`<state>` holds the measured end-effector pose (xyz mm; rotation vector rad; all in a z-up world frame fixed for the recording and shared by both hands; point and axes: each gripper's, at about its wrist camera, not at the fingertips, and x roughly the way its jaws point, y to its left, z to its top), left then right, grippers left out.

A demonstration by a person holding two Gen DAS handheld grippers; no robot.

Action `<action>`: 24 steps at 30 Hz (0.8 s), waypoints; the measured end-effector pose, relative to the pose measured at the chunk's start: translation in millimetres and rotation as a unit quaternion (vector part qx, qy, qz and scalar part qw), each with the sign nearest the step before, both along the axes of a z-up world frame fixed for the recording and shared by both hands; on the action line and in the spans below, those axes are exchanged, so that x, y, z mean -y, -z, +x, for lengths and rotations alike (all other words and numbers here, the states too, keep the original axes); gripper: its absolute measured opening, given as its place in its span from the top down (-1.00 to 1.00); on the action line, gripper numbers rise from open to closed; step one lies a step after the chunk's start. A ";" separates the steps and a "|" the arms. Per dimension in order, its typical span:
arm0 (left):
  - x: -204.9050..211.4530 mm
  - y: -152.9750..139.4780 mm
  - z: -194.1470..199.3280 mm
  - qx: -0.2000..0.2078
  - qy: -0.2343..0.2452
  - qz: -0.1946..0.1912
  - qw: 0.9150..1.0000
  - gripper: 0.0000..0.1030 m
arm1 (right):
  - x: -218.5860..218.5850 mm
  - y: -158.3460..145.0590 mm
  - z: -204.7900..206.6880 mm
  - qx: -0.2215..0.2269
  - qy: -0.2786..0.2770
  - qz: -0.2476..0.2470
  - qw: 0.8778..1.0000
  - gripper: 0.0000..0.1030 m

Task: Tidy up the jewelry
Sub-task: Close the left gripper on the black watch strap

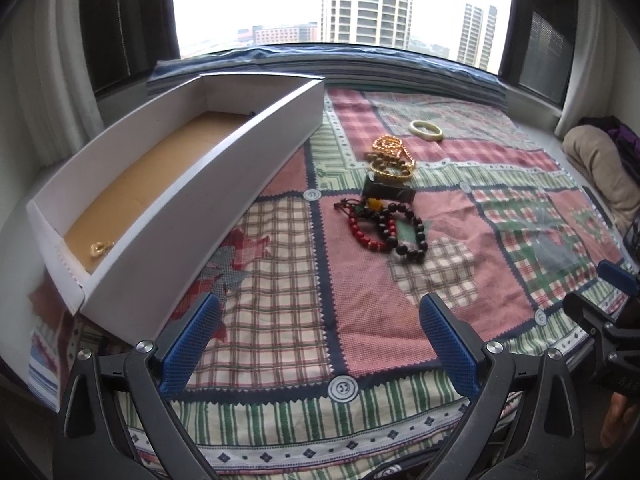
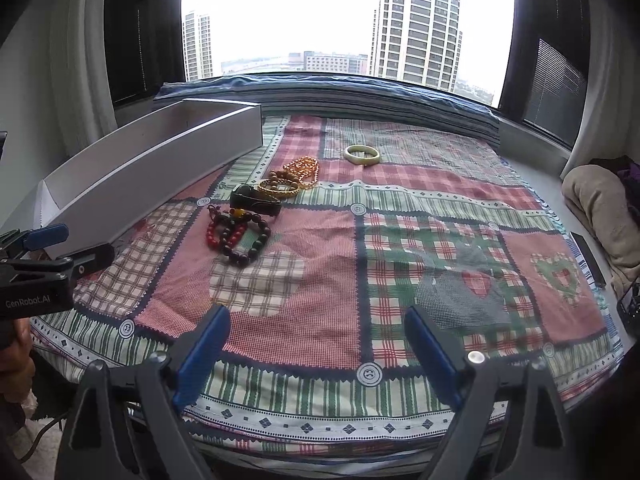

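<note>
A long white box [image 1: 208,184] [image 2: 160,168] with a brown floor lies at the left on a patchwork cloth [image 1: 360,280] [image 2: 320,280]; a small gold piece [image 1: 98,248] rests in its near end. Beside it lies a pile of jewelry: red and dark bead bracelets [image 1: 384,228] [image 2: 238,236], a dark case [image 1: 386,190] [image 2: 254,200], gold and wooden bead bracelets [image 1: 390,158] [image 2: 290,178]. A pale jade bangle [image 1: 426,129] [image 2: 362,154] lies apart, farther back. My left gripper [image 1: 320,336] is open and empty near the front edge. My right gripper [image 2: 316,344] is open and empty too.
A window with tower blocks fills the back, with a striped blue cloth [image 1: 360,68] along the sill. A beige bundle [image 1: 604,168] [image 2: 600,216] lies at the right. Each view shows the other gripper at its side edge, with a hand [image 2: 16,344] under it.
</note>
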<state>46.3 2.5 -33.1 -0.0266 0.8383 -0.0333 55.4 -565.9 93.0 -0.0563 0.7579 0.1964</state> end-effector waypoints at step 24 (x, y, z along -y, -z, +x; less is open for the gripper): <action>47.7 14.0 206.1 -0.125 0.127 -0.051 0.983 -0.89 | 22.1 19.1 21.0 -0.033 0.012 0.031 0.999 -0.76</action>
